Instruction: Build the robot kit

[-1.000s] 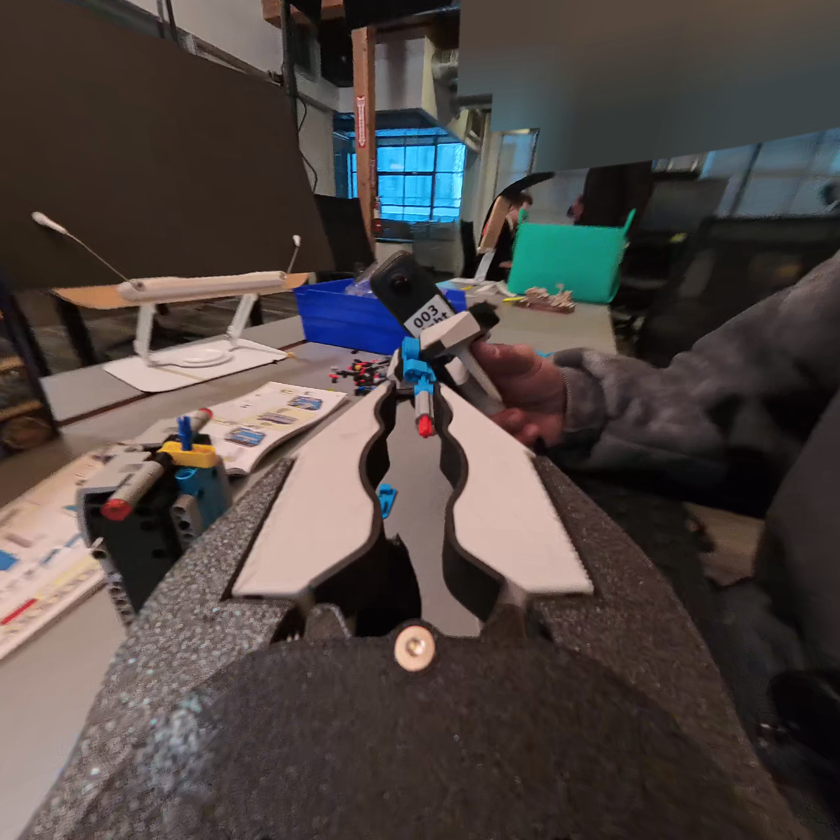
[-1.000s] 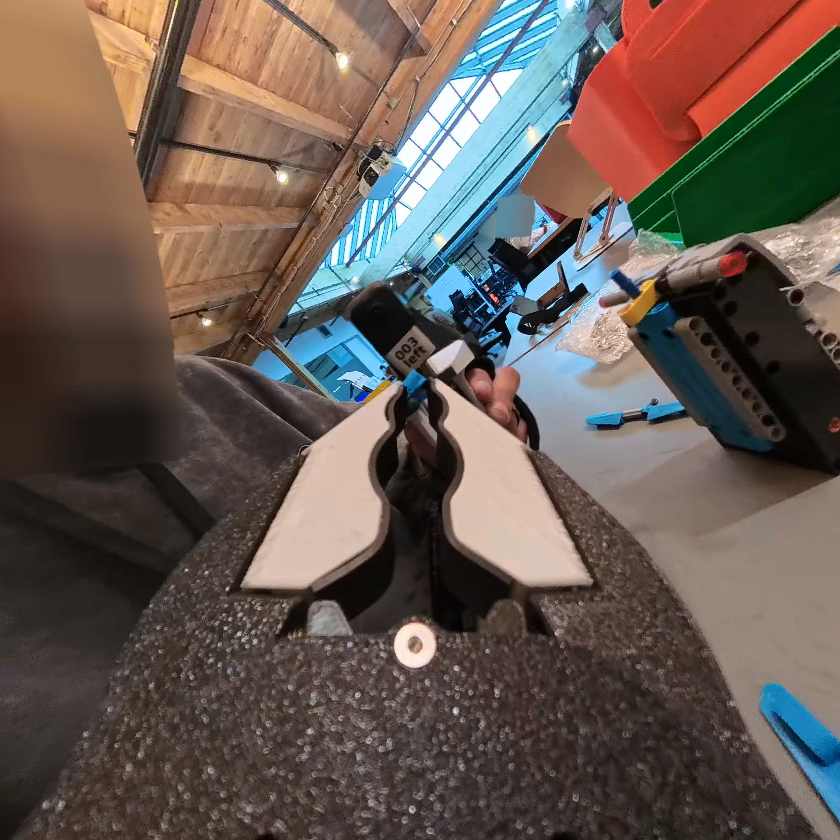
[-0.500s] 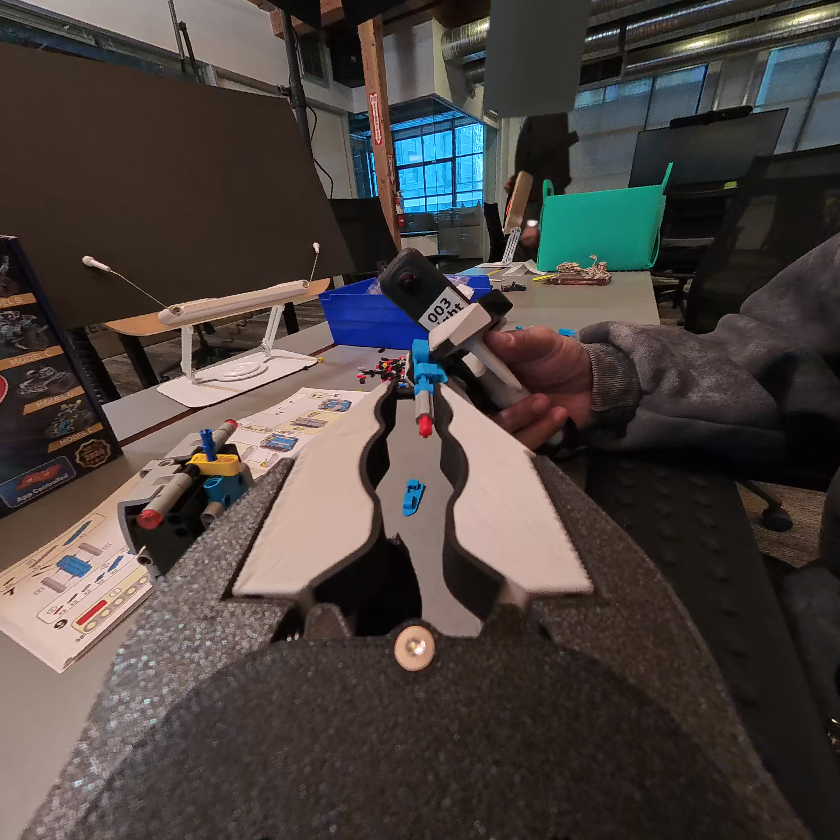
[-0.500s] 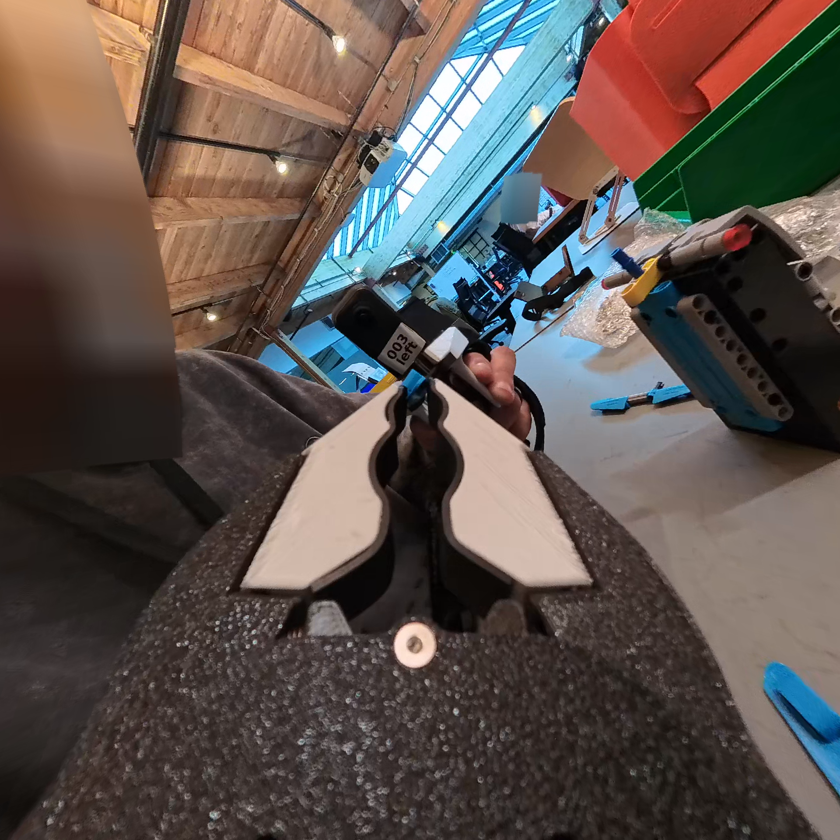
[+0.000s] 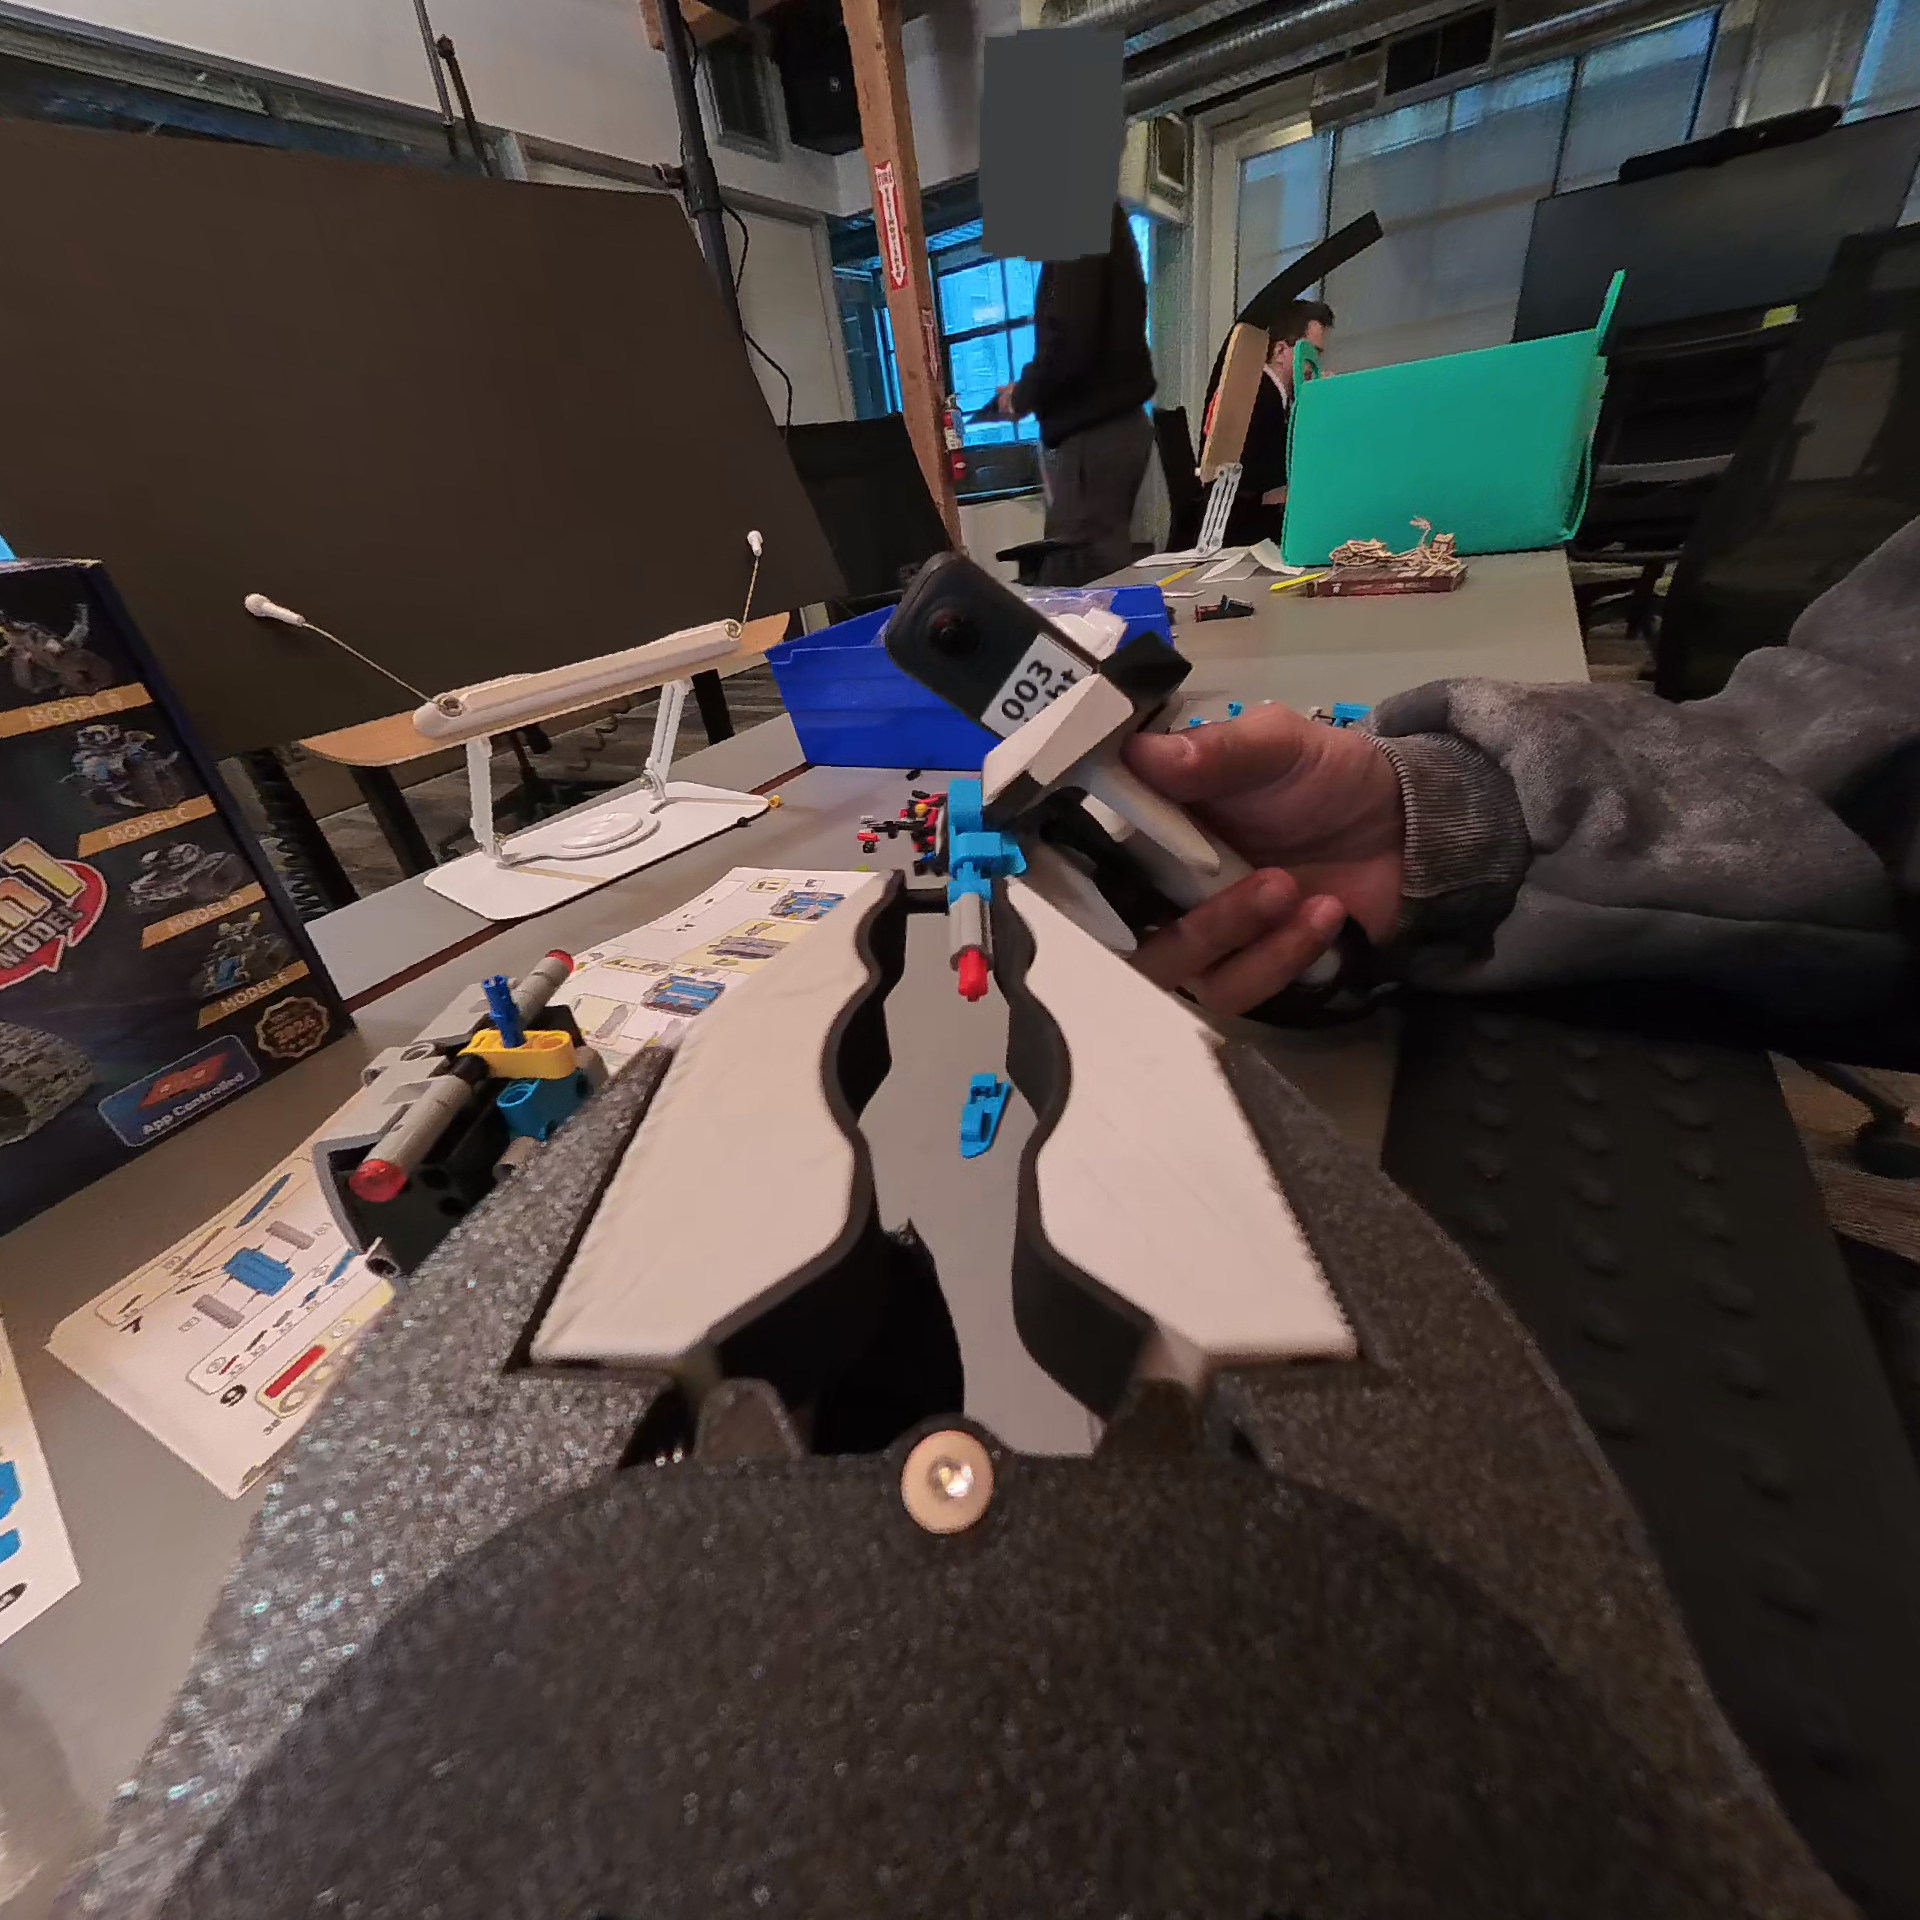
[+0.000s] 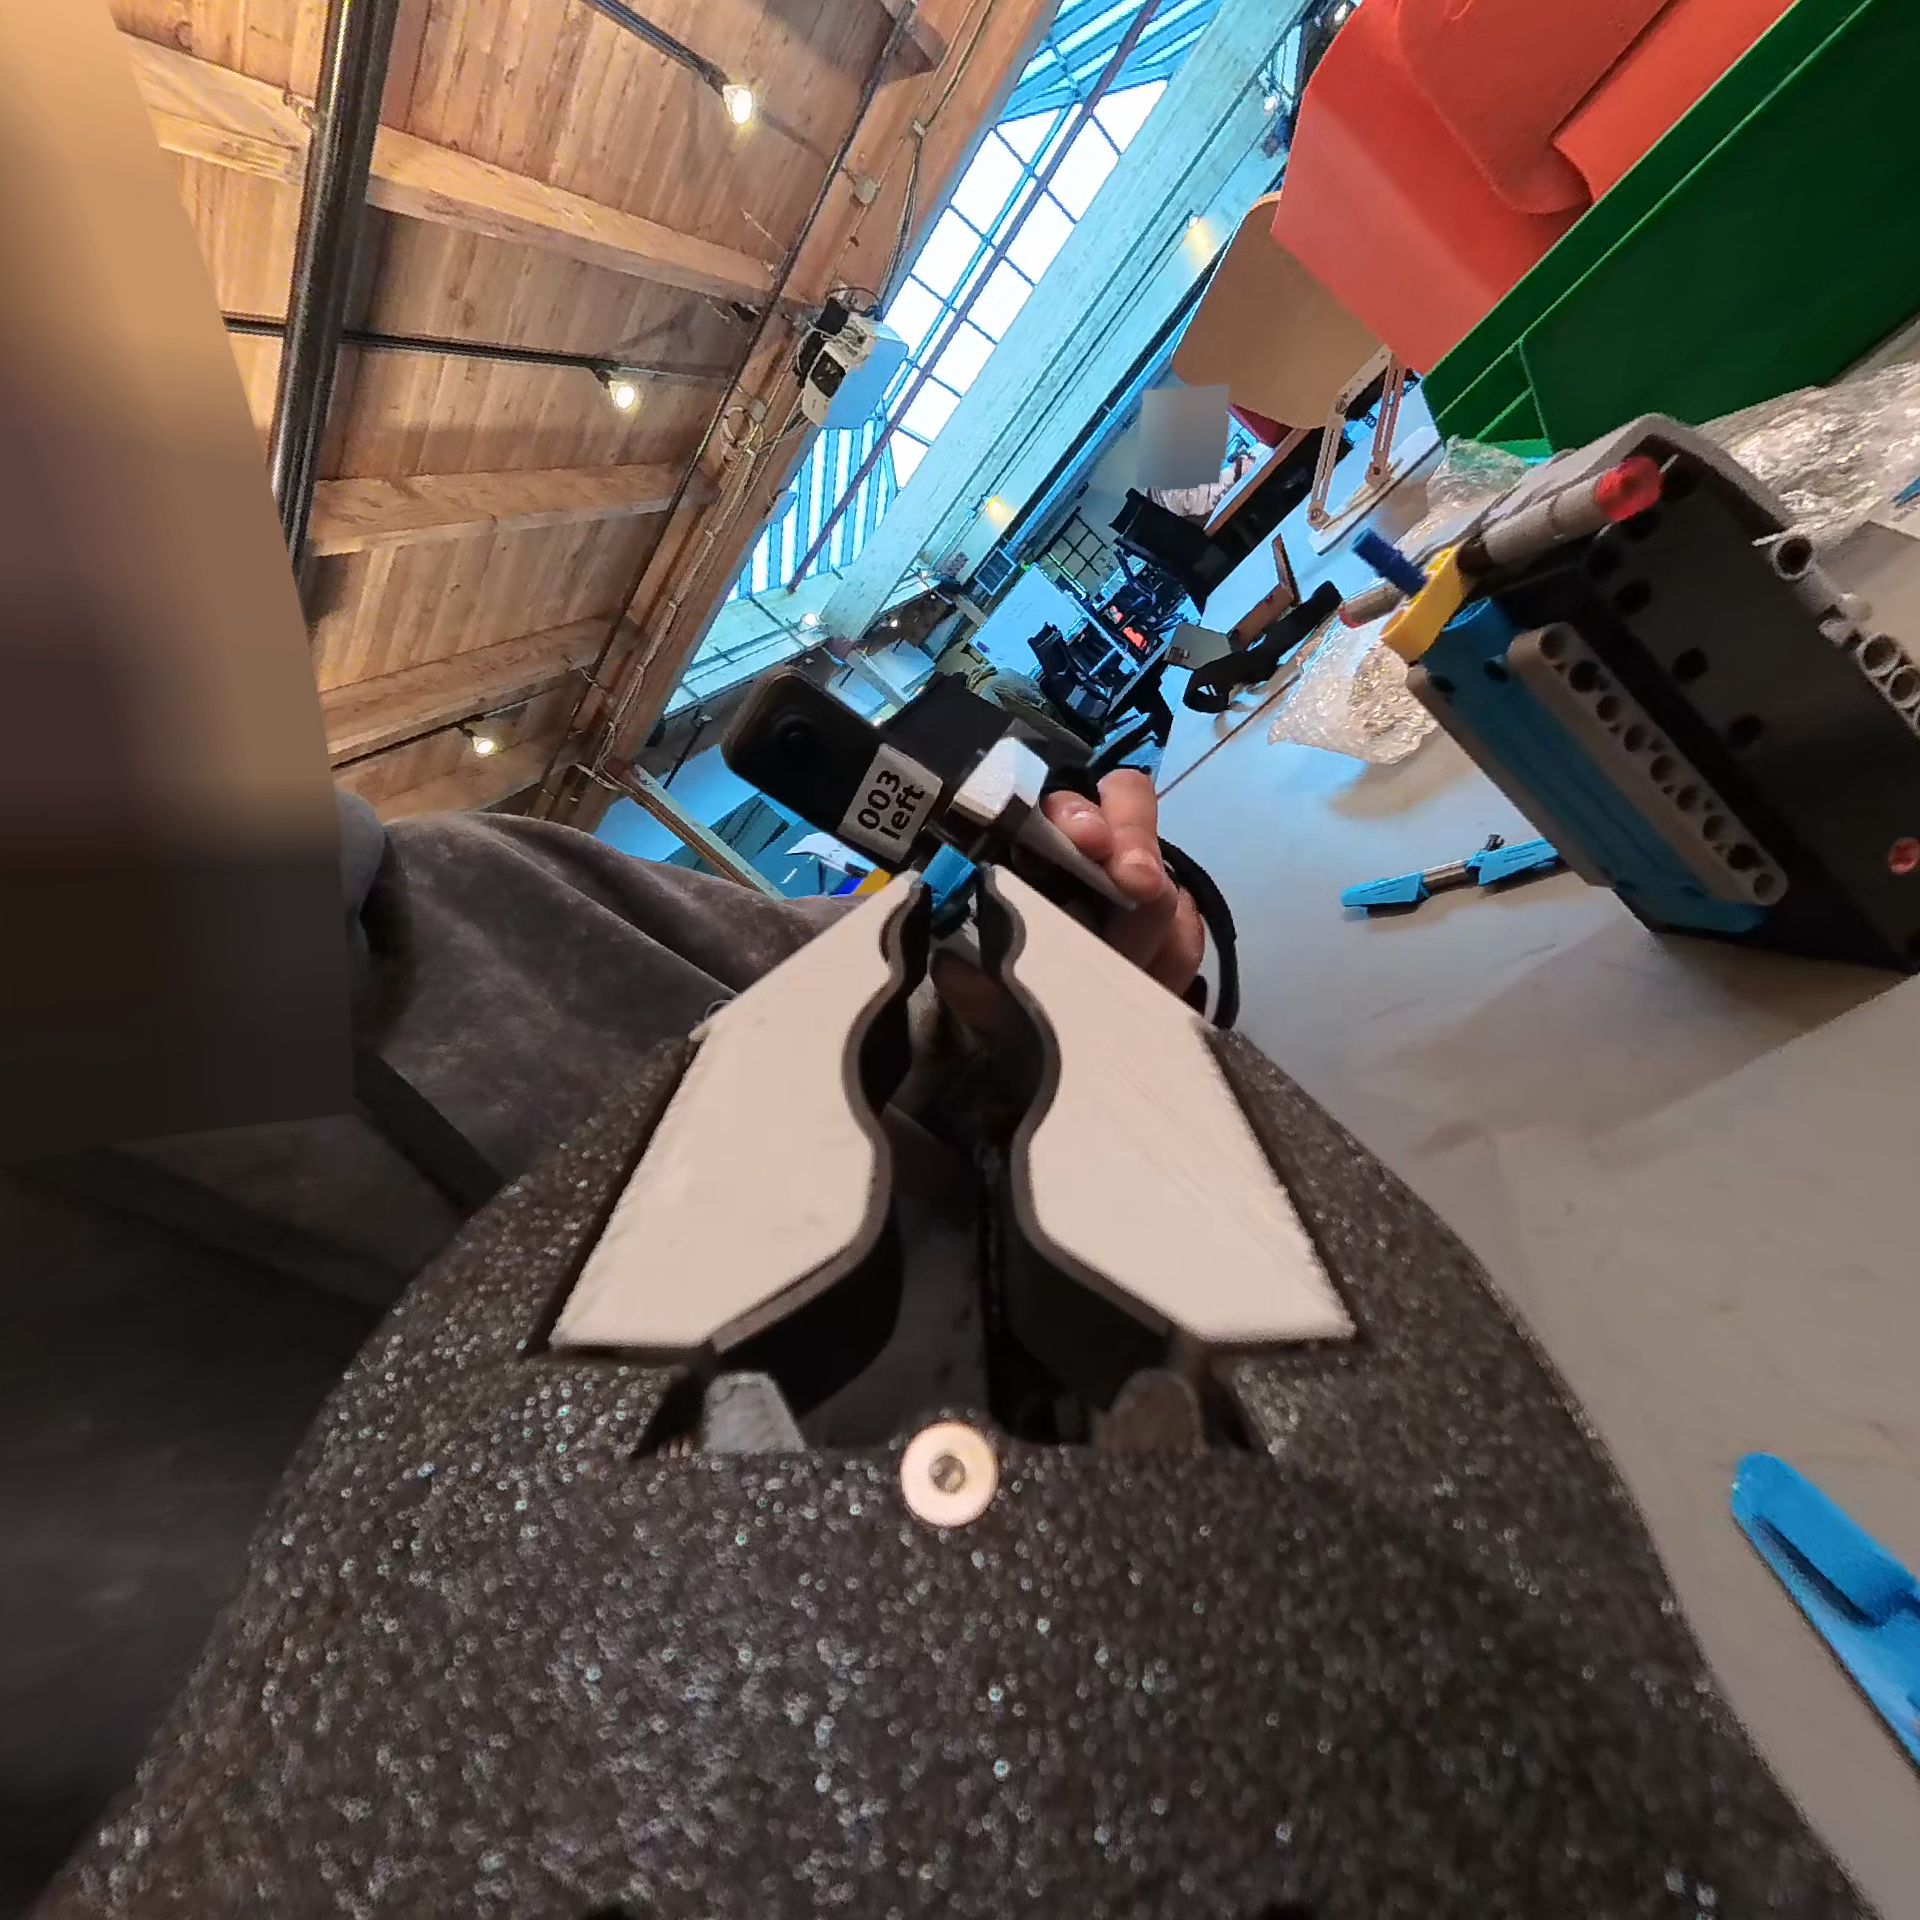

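Your right gripper stays clenched on the blue pin piece; your left gripper, now levelled, still hangs parted around its red tip.

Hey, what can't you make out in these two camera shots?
Left wrist view: whether the left gripper pinches the blue piece; its tips overlap it.
Right wrist view: most of the blue piece, hidden behind the right gripper's tips.
Right wrist view: flat blue part, cut by the right edge.
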A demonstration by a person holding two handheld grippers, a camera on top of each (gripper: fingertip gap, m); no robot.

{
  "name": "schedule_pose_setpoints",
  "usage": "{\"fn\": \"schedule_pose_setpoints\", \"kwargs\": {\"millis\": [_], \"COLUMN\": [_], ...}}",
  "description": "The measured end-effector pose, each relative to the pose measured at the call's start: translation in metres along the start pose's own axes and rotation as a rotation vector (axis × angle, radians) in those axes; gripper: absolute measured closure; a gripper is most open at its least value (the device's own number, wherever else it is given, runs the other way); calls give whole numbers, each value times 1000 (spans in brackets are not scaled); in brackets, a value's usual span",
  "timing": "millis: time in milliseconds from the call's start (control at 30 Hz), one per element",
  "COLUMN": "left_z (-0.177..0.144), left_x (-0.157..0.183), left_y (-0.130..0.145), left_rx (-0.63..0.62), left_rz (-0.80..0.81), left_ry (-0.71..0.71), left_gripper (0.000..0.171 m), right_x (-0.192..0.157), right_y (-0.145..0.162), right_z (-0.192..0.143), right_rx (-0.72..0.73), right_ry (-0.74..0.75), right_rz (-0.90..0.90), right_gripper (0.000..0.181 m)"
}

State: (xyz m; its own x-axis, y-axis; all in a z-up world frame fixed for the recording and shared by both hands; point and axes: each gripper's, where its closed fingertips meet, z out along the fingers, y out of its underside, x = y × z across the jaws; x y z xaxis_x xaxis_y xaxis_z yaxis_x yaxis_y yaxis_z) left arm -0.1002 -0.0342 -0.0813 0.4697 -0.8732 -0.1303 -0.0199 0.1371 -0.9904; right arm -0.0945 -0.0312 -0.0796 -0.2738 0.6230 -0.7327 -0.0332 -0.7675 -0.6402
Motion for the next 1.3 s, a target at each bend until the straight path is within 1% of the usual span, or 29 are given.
{"fn": "schedule_pose_setpoints", "kwargs": {"millis": [167, 567, 733, 967, 1200, 1300], "left_z": [1, 1, 1, 0, 0, -1], "left_x": [1, 3, 6, 9, 12, 12], "left_y": [2, 4, 3, 1, -1, -8], "left_rx": [-16, -42, -30, -15, -10, 19], "left_rz": [27, 128, 120, 111, 185, 219], "left_ry": [-12, -55, -40, -21, -35, -62], "left_gripper": [156, 157, 157, 157, 156, 156], "right_x": [1, 4, 4, 2, -1, -6], "right_y": [1, 6, 10, 13, 14, 11], "right_z": [-2, -3, -3, -2, -2, -1], "right_rx": [2, -11, -34, -42, -32, -3], "right_ry": [-26, -33, -33, -65, -126, -194], "right_rz": [65, 120, 119, 175, 262, 321], "right_gripper": [173, 175, 175, 175, 175, 176]}}
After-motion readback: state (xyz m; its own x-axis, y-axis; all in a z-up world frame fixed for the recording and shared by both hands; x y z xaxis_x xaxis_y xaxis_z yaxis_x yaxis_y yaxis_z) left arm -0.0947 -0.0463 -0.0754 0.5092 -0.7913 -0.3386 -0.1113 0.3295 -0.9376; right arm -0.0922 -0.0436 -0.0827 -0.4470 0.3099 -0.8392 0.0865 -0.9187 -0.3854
